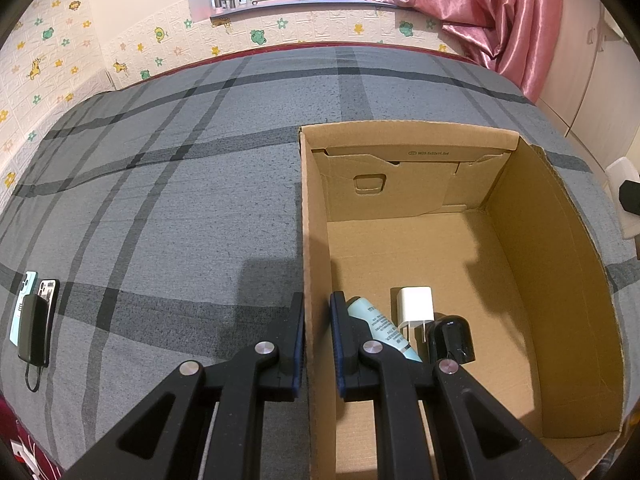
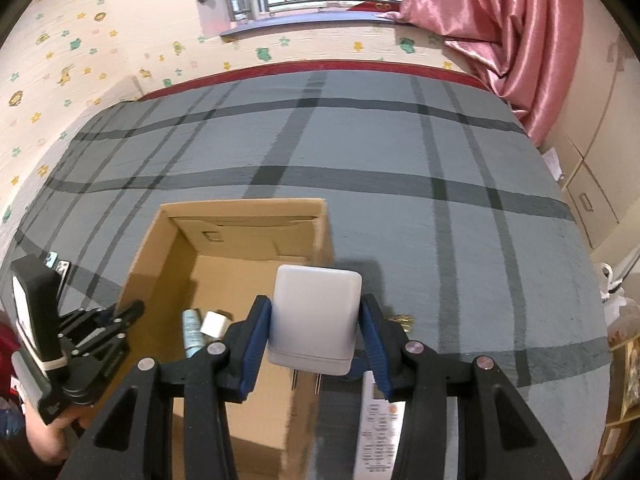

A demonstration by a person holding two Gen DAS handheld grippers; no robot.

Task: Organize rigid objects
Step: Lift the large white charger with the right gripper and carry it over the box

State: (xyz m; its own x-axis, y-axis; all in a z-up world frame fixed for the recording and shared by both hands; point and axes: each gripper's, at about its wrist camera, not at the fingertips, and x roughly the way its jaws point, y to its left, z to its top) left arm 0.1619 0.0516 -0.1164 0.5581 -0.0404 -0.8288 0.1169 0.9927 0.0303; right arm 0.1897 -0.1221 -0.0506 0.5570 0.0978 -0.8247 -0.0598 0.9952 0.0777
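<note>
The right gripper (image 2: 316,344) is squeezing a big white charger (image 2: 314,320) tight between its two blue pads (image 2: 254,344). The charger sits right in the middle of the fingers and fills the space between them. It stands tall, with its two metal prongs pointing down toward 6 o'clock and its flat top toward 12 o'clock. It hangs over the right wall of the cardboard box (image 2: 316,236), which lies on the gray checked bed cover (image 2: 400,152).

The left gripper (image 1: 316,344) has its fingers pinched on the left wall of the cardboard box (image 1: 310,216), one finger outside and one inside, nearly touching the card.

Inside the box, near its front, lie a pale green tube (image 1: 384,330), a small white plug (image 1: 415,307) and a black thing (image 1: 450,338). The tube's long side runs from 11 o'clock to 5 o'clock. The small plug's prongs point to 6 o'clock.

Far off at 9 o'clock on the bed are two phones (image 1: 24,304) with a black power bank (image 1: 35,330) on top.
</note>
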